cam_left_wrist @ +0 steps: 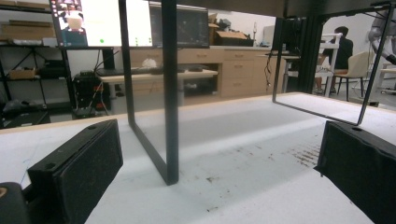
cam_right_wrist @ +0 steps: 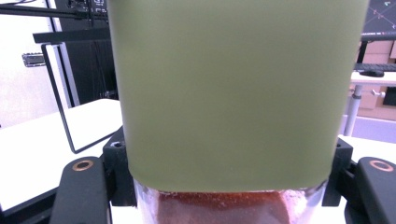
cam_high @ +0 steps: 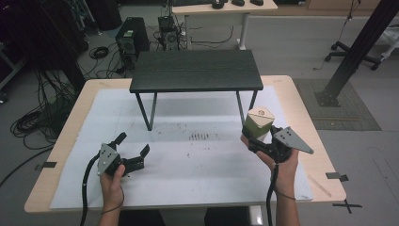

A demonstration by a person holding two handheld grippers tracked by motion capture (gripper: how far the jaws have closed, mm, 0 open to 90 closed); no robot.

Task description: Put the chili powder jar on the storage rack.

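R gripper (cam_high: 258,137) clamps green-lidded jar (cam_high: 259,121), frame right; L gripper (cam_high: 132,147) idle, jaws apart. Keep jar upright, steady toward black shelf (cam_high: 196,70).

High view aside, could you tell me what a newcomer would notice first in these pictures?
Likely the green-lidded jar, clamped in the right gripper at the table's right. Next, the black shelf standing at the back of the white mat, and the left gripper with jaws open.

place: lab/office | cues: computer tower (cam_high: 130,41) and cables behind black shelf (cam_high: 195,70); monitors (cam_left_wrist: 102,21), desks beyond it
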